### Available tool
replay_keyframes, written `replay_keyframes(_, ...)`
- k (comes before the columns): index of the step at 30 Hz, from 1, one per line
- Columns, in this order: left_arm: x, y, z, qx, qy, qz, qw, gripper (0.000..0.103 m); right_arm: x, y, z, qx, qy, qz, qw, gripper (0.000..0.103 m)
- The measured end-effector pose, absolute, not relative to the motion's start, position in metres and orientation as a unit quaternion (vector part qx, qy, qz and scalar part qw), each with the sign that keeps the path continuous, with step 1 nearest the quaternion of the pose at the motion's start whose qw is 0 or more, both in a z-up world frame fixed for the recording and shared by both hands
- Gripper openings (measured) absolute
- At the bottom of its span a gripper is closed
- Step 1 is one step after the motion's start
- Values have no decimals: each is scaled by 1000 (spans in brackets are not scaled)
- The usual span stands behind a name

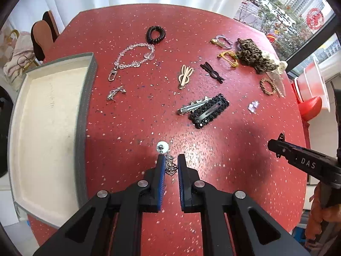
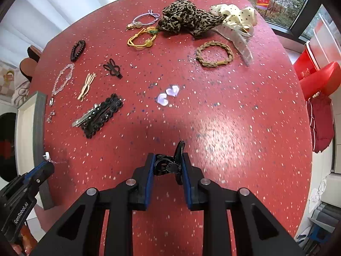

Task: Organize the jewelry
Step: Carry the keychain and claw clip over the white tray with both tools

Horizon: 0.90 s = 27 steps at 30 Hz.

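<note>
red table; l tongs pinch half-hidden earring.

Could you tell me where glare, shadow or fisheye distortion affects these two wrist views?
Right wrist view: a pale sheen on the red table, a broad shadow ahead of the right hand-held gripper. Left wrist view: a similar shadow around the left hand-held gripper; the tray bows at its edge. Both views curve the table's rim.

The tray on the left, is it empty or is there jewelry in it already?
Empty as far as visible: the tray shows only bare cream lining, though its near corner is cut off.
</note>
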<state>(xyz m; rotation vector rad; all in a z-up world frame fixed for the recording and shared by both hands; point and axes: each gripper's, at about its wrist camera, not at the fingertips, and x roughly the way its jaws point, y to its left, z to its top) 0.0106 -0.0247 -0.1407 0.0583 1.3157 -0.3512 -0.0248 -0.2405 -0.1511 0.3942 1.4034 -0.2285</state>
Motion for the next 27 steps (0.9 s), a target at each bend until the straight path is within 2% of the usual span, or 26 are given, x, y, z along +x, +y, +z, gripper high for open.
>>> replay_keyframes(14, -4, 56, -98, -19, 576, -110, 810, 13, -27, -171, -108, 138, 631, -50, 762, 26)
replay_keyframes(27, -16, 159, -105, -70, 570, -16, 818, 13, 12, -52, -90, 90, 615, 60, 781, 26)
